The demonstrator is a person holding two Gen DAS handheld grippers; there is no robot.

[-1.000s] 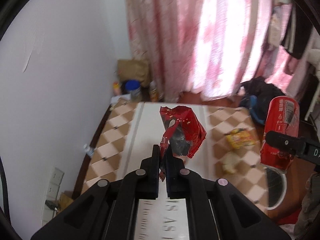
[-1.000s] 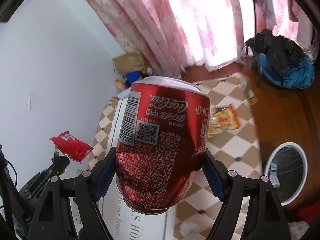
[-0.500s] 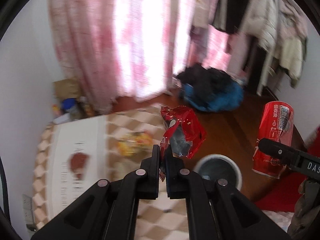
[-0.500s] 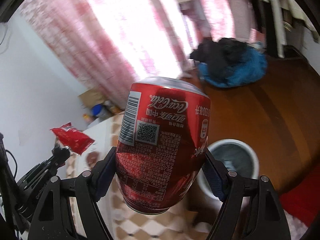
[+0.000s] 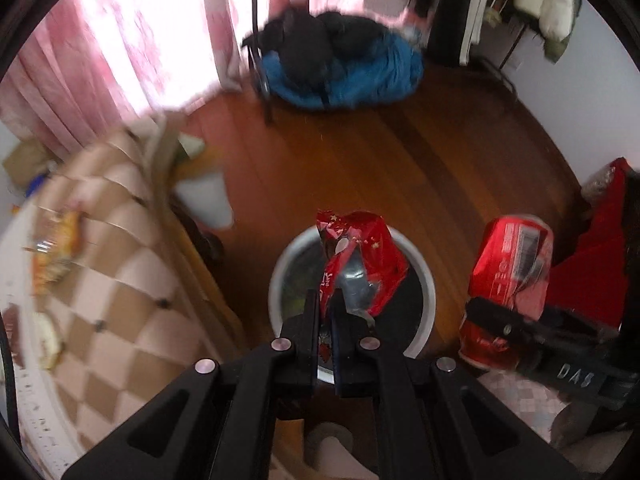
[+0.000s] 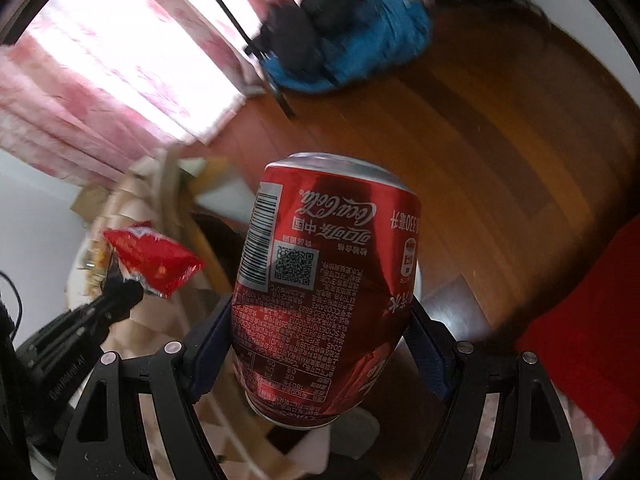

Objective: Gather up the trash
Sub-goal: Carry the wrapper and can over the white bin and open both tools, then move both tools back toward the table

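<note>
My left gripper [image 5: 326, 304] is shut on a crumpled red snack wrapper [image 5: 360, 264] and holds it directly above a round white trash bin [image 5: 424, 276] on the wooden floor. My right gripper [image 6: 320, 320] is shut on a dented red Coca-Cola can [image 6: 326, 280], held upside down; the can [image 5: 508, 292] hangs to the right of the bin in the left wrist view. The wrapper [image 6: 154, 262] and left gripper [image 6: 120, 292] show at the left of the right wrist view. The can hides most of the bin there.
A table with a checkered cloth [image 5: 104, 280] stands at the left, with a yellow snack packet [image 5: 56, 248] and other scraps on it. A blue and black bundle [image 5: 340, 60] lies on the floor near pink curtains [image 5: 120, 40]. Red fabric [image 6: 580, 320] lies at the right.
Both grippers have swung right and down, away from the table. The bin has come from beside the wrapper to directly under it, and the can now hangs close to the bin's right side.
</note>
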